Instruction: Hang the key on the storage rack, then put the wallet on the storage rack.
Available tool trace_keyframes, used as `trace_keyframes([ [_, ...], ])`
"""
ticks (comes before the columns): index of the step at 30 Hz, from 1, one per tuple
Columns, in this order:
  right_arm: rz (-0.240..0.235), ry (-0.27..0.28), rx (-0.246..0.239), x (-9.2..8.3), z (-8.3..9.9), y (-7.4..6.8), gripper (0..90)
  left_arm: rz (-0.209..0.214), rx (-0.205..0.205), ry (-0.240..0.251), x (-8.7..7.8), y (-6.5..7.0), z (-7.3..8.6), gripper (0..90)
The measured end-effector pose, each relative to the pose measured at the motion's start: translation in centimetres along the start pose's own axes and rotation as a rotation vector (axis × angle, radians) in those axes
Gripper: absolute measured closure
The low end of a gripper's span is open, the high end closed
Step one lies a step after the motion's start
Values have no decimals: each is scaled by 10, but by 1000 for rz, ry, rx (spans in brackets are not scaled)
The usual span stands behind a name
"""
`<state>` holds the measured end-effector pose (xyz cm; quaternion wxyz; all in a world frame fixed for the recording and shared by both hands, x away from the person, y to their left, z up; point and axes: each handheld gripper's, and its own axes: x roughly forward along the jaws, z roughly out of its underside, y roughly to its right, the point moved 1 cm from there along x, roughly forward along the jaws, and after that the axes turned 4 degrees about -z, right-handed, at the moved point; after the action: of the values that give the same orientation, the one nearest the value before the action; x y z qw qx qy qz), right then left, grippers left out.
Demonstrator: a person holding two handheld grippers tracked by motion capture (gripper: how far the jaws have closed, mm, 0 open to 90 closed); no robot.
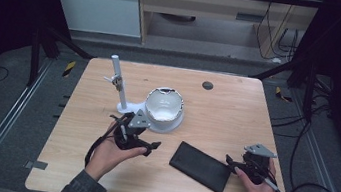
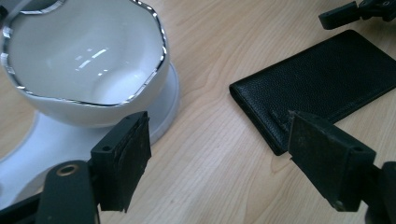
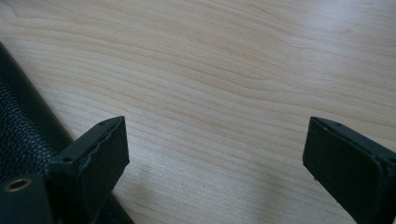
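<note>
On the wooden table (image 1: 227, 109) lies our black wallet (image 1: 200, 167), flat and not held. Left of the wallet we hold our left claw (image 1: 147, 148), its jaws wide apart with nothing between them. Just behind that claw sits a white bowl (image 1: 163, 109). Right of the wallet, very close, our right claw (image 1: 229, 164) also gapes apart, holding nothing.

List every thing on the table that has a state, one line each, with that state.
Wallet: shut, lying flat on the table, nothing gripping it.
Bowl: upright, empty, sitting on a white base.
White stand: upright, beside the bowl.
Left hand-held gripper: open, nothing between the jaws.
Right hand-held gripper: open, nothing between the jaws, next to the wallet.
</note>
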<state>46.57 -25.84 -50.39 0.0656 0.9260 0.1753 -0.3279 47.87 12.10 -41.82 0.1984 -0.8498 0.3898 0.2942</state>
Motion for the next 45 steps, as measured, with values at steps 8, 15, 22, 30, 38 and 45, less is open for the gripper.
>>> trace_keyframes([
  [8, 2, 16, -16, -2, -3, -2, 93, 37, 63, -66, 25, 30, 19, 370],
  [15, -3, 32, -26, -5, -4, -6, 106, 62, 60, -59, 33, 39, 31, 659],
  [22, -3, 33, -23, -6, -4, -5, 116, 101, 31, -49, 33, 34, 34, 857],
  [30, -9, 27, -28, -5, -4, -6, 115, 137, 52, -100, 41, 37, 37, 900],
  [38, -13, 27, -26, -5, -4, -6, 111, 152, 84, -158, 52, 45, 37, 900],
  [45, -16, 31, -22, -6, -4, -6, 109, 147, 99, -181, 61, 48, 36, 900],
])
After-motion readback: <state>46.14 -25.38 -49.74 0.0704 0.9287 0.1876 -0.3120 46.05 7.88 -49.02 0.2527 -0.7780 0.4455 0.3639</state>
